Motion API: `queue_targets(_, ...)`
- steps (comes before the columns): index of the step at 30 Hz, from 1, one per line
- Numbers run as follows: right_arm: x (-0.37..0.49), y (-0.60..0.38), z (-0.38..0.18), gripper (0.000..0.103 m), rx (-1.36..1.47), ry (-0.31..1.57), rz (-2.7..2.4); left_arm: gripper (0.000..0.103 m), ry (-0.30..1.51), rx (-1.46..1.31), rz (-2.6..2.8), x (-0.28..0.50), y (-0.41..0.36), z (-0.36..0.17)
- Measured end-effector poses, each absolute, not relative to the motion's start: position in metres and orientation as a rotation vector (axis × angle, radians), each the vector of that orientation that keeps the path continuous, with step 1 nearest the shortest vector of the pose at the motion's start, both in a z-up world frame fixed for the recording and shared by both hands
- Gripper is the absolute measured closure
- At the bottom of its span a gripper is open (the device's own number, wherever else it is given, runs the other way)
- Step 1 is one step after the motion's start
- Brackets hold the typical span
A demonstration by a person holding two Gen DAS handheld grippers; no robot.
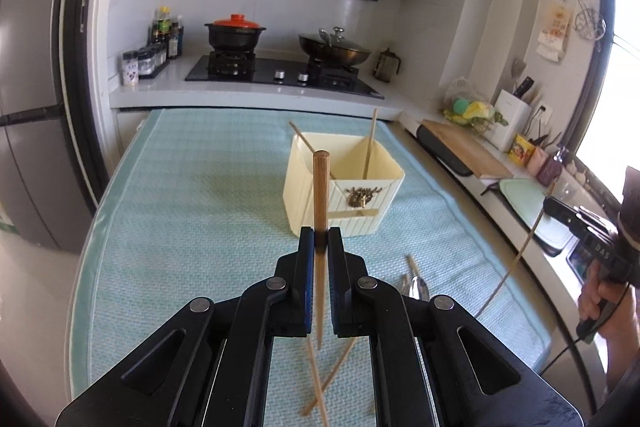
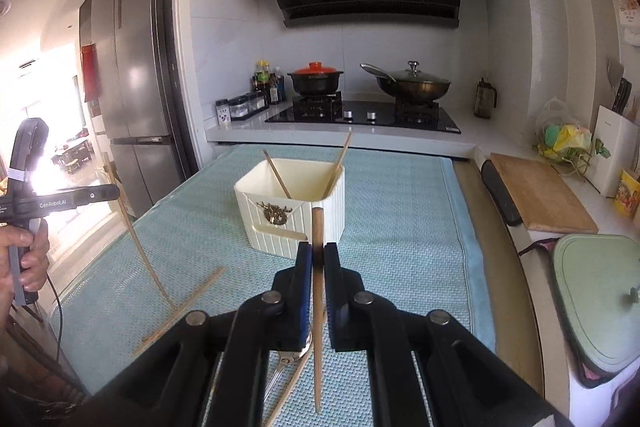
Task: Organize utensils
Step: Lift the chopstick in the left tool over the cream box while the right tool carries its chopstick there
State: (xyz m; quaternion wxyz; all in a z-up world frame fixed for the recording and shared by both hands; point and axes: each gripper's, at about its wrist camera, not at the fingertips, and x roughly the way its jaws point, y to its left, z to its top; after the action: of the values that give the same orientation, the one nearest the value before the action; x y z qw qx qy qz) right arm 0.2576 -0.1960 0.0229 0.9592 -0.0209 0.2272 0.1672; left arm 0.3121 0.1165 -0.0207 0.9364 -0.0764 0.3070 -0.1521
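Chopsticks are the business at hand on a pale teal table mat (image 1: 200, 211) in a small kitchen. Left gripper (image 1: 321, 241) is pressed tight on one wooden chopstick (image 1: 320, 195), holding it nearly upright above the mat, its round blunt end poking up past the black fingertips. Right gripper (image 2: 318, 257) pinches a second chopstick (image 2: 318, 227) the same way, nearly vertical, its tip hanging below the jaws. Just beyond both grippers, on the mat, stands a cream ribbed holder (image 1: 344, 195), square and open-topped, with a gold ornament on its front. Two chopsticks in the holder (image 1: 370, 143) lean against opposite inner walls, their ends sticking out above the rim. More loose chopsticks (image 1: 328, 383) lie crossed on the mat beneath the left gripper, and a metal spoon (image 1: 418, 287) rests near them, on their right. Behind the mat, a gas hob (image 1: 280, 71) carries a black pot with a red lid (image 1: 236, 31) and a lidded wok (image 1: 334, 47). A wooden cutting board (image 2: 540, 191) lies on the counter to the right.
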Motion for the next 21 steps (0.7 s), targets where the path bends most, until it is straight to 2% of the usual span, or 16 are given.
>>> queue_targets(21,0.278,-0.176,0.074,0.097,-0.060,0.315,0.343,0.099,0.489,-0.183,-0.367,0.330,0.107,0.046)
